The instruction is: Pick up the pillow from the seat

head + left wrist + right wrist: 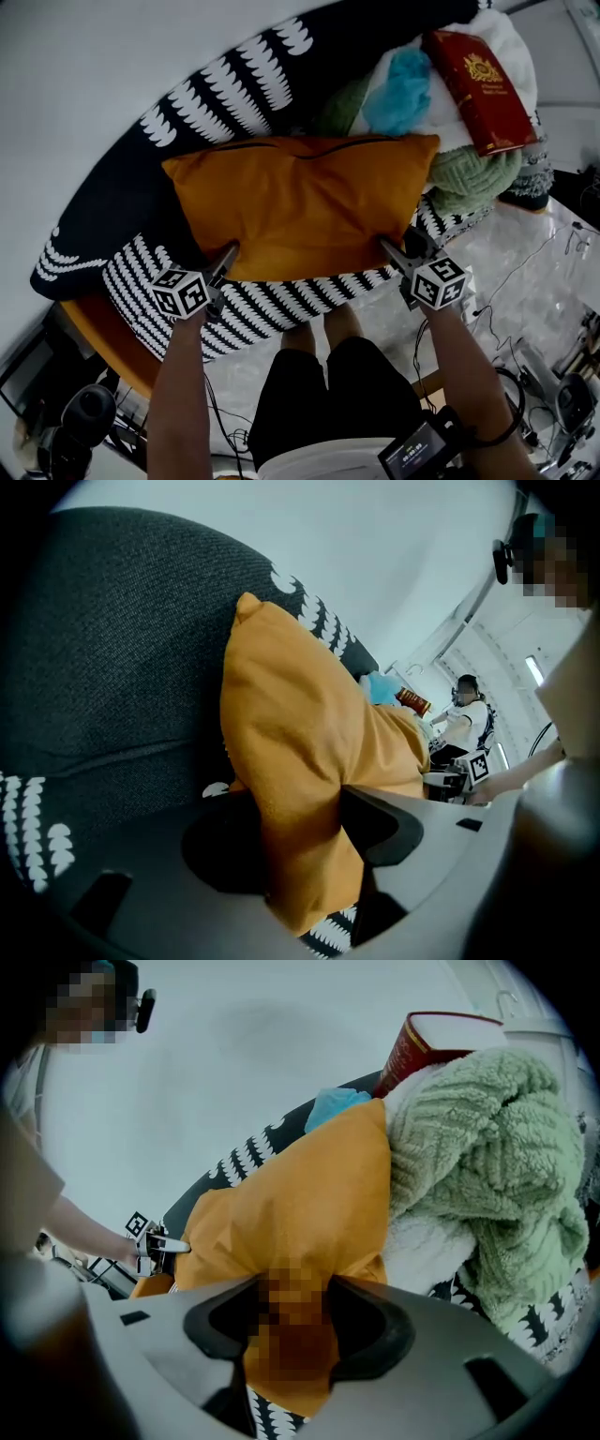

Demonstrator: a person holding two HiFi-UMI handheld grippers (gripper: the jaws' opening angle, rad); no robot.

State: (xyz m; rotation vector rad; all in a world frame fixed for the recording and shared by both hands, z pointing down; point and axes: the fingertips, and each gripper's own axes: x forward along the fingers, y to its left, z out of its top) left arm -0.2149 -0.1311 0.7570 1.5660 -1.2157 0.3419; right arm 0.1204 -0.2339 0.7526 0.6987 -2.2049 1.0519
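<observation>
Both pairs of jaw tips are buried under fabric in the head view. The gripper views show each pair clamped on bunched cloth of the orange pillow (300, 202), with the left gripper (228, 253) at its near-left corner and the right gripper (389, 246) at its near-right corner. Pillow rests on the patterned seat (141, 281), long axis left to right, zip edge toward the backrest (112, 187). Green blanket (473, 173) touches its right end.

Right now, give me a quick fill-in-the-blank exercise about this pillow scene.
The left gripper and right gripper each have jaws shut on the ____ pillow.
The book atop the pile beside the pillow is ____.
The fluffy blanket beside the pillow is ____.
Missing: orange; red; green.
</observation>
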